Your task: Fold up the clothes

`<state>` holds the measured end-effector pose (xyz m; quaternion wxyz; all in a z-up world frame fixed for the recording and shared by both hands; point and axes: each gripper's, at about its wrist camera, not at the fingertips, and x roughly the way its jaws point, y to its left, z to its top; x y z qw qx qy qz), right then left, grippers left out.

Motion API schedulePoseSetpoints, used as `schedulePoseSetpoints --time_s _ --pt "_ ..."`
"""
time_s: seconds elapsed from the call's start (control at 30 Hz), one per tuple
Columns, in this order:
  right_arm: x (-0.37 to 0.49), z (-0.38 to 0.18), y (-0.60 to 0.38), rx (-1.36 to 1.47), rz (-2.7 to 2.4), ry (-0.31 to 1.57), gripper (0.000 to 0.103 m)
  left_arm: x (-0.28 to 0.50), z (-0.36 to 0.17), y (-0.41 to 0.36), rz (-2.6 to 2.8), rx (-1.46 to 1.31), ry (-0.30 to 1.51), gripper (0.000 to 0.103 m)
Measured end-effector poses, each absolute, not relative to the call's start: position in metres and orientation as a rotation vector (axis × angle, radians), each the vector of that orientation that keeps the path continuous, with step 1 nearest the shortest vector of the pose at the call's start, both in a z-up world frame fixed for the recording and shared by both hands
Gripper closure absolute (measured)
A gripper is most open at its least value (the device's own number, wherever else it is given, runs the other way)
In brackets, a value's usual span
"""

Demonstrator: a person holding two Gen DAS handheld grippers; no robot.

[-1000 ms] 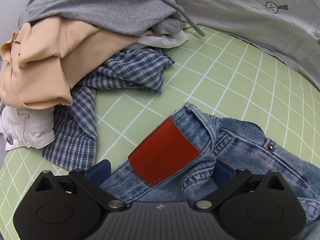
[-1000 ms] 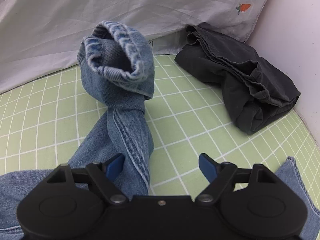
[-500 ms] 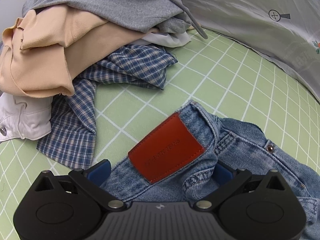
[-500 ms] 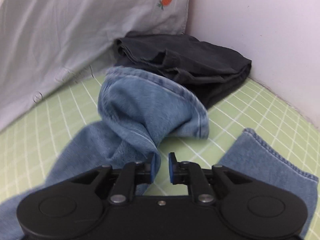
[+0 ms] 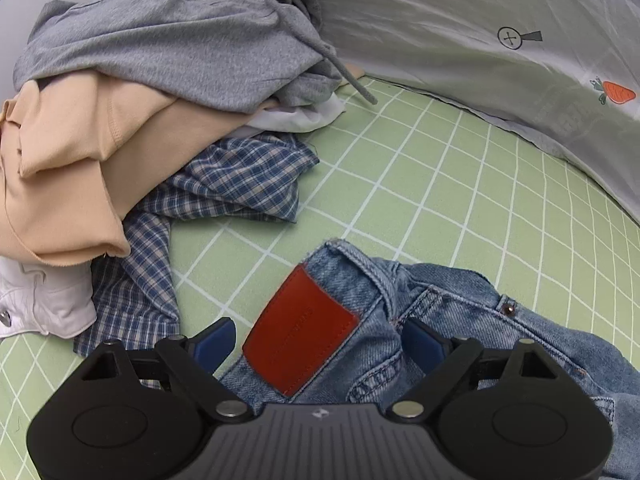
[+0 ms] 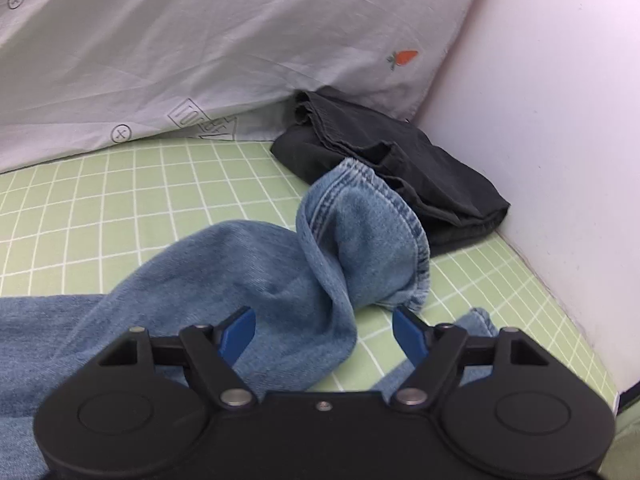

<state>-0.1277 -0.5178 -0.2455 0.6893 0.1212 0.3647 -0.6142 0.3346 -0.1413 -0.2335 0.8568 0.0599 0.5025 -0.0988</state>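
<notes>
Blue jeans (image 5: 460, 308) lie on the green checked sheet (image 5: 420, 184). Their waistband with a red leather patch (image 5: 300, 344) sits between the fingers of my left gripper (image 5: 318, 332). Its jaws are closing, and the blue pads stand just beside the denim without pressing it. In the right wrist view a twisted jeans leg (image 6: 248, 272) with its cuff (image 6: 372, 240) turned up lies between the fingers of my right gripper (image 6: 323, 318). Those jaws are opening, and the pads are off the cloth. A second cuff (image 6: 476, 320) peeks out at the right finger.
A pile sits left of the waistband: grey hoodie (image 5: 160, 48), peach garment (image 5: 72, 168), blue plaid shirt (image 5: 240, 176), white garment (image 5: 48, 304). A folded black garment (image 6: 400, 168) lies in the corner by the wall (image 6: 560, 120). A pale printed pillow (image 6: 200, 40) runs along the back.
My right gripper closed on the jeans leg, carried it toward the black garment, then opened and let it drop. The left gripper's jaws have narrowed slightly around the waistband.
</notes>
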Motion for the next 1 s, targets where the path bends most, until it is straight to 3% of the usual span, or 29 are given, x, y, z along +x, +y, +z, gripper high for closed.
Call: schedulePoseSetpoints --time_s 0.07,0.23,0.4,0.67,0.83,0.9,1.0 --pt "-0.119 -0.244 -0.519 0.282 -1.351 0.808 0.027 0.343 -0.24 -0.145 -0.245 0.126 1.081 0.02" --pt "-0.108 -0.241 -0.516 0.301 -1.323 0.794 0.027 0.348 -0.236 -0.143 -0.286 0.05 1.081 0.056" --pt "-0.117 -0.242 -0.518 0.324 -1.331 0.795 0.027 0.357 -0.228 -0.146 -0.243 0.111 1.028 0.064" --pt "-0.137 -0.23 -0.522 0.342 -1.364 0.759 0.027 0.399 -0.224 -0.133 -0.096 0.186 0.947 0.067" --pt "-0.147 -0.231 -0.524 0.423 -1.359 0.737 0.027 0.386 -0.207 -0.139 -0.131 0.253 0.915 0.064" --pt "-0.147 -0.233 -0.526 0.443 -1.339 0.73 0.027 0.375 -0.2 -0.134 -0.161 0.207 0.934 0.049" --pt "-0.144 -0.23 -0.535 0.464 -1.278 0.696 0.033 0.359 -0.198 -0.126 -0.216 0.102 0.982 0.037"
